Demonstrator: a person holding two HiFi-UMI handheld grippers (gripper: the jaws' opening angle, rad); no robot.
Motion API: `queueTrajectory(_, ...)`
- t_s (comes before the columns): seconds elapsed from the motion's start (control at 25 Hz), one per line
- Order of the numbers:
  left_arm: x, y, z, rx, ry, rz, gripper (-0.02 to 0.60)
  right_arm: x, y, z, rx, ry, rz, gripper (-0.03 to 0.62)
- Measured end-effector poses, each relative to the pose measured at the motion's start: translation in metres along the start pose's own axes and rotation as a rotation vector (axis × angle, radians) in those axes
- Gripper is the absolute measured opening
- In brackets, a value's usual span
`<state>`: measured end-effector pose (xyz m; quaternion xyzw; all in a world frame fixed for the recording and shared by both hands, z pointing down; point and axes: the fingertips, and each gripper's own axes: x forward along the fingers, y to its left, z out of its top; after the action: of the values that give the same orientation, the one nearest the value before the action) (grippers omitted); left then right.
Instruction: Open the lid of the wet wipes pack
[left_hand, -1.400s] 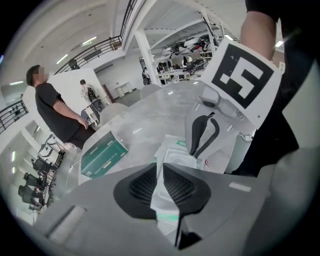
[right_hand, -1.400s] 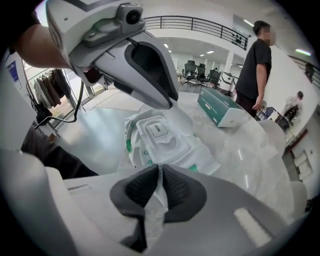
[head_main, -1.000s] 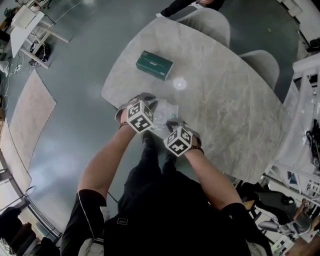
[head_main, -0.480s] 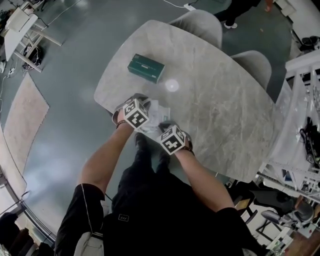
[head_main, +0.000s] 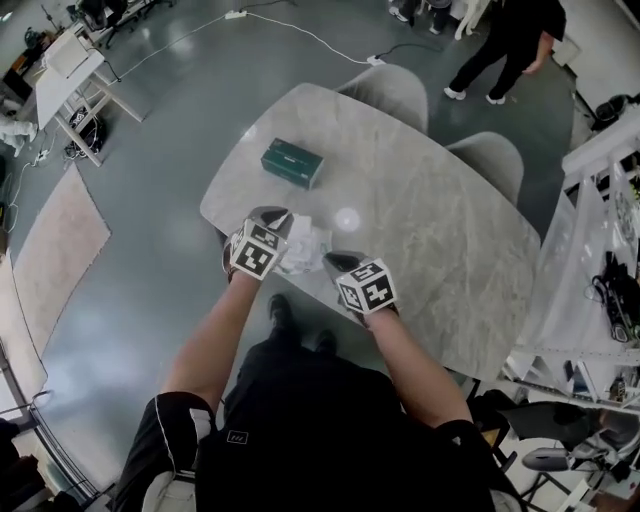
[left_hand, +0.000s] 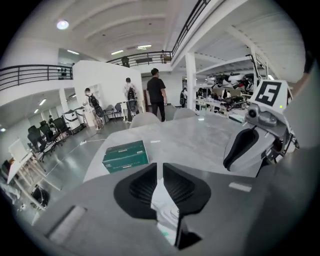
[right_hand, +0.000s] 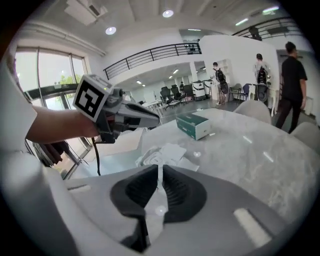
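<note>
The wet wipes pack (head_main: 304, 245) is sitting low and left of the frame's centre in the head view, at the near edge of the desk (head_main: 450, 220), caught between the two grippers. The left gripper (head_main: 283, 232) is coming at it from the left. Its jaws have just been closing and are now nearly together, pinching thin white film of the pack. The right gripper (head_main: 335, 264) is reaching in from the lower right, with its jaws likewise almost shut on a narrow white strip of the pack. Whether that strip is the lid or only the wrapper's edge is not showing clearly.

Judging by this, the grasping is done and the opening itself is only beginning. No lid is standing visibly peeled back, so the pull-apart is probably what remains. Whether the pack is resting on the desk or hanging just above it cannot be told.

The desk is a pale, marbled, rounded slab carrying a green box (head_main: 292, 162) toward the upper left. Two light chairs (head_main: 392, 88) are tucked in at its far side. Around it a glossy grey floor (head_main: 150, 150) is reflecting ceiling lights, and a person (head_main: 515, 35) is walking at the upper right.
</note>
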<state>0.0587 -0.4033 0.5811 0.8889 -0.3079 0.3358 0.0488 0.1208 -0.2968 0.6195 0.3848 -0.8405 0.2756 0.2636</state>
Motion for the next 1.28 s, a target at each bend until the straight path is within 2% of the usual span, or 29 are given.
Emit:
queueTrajectory(0.12, -0.035, -0.008, 0.004, -0.047, -0.038, 0.043, 0.040, -0.019, 0.010, 0.007, -0.046, -0.043, 0.051, 0.031)
queueTrajectory(0.16, -0.047, -0.012, 0.006, -0.063, -0.053, 0.058, 0.038, -0.026, 0.012, 0.011, -0.070, -0.062, 0.060, 0.003)
queueTrajectory(0.2, -0.059, -0.015, 0.007, -0.079, -0.068, 0.074, 0.038, -0.034, 0.014, 0.016, -0.083, -0.087, 0.070, 0.003)
queueTrajectory(0.52, -0.148, -0.029, 0.013, -0.200, -0.196, 0.175, 0.029, -0.110, 0.041, 0.058, -0.034, -0.352, 0.120, 0.003)
queueTrajectory(0.64, -0.174, -0.028, 0.016, -0.231, -0.239, 0.183, 0.028, -0.132, 0.039, 0.069, -0.026, -0.414, 0.102, 0.003)
queueTrajectory(0.96, -0.223, 0.002, 0.012, -0.305, -0.345, 0.154, 0.026, -0.163, 0.043, 0.095, -0.067, -0.499, -0.018, 0.003)
queueTrajectory(1.08, -0.244, 0.018, 0.013, -0.292, -0.376, 0.134, 0.025, -0.159, 0.053, 0.106, -0.070, -0.507, -0.065, 0.003)
queueTrajectory(1.2, -0.252, 0.035, 0.010, -0.198, -0.346, 0.098, 0.020, -0.145, 0.068, 0.128, -0.150, -0.503, -0.097, 0.003)
queueTrajectory(1.28, -0.258, 0.053, 0.015, -0.141, -0.338, 0.093, 0.020, -0.141, 0.078, 0.155, -0.175, -0.532, -0.087, 0.003)
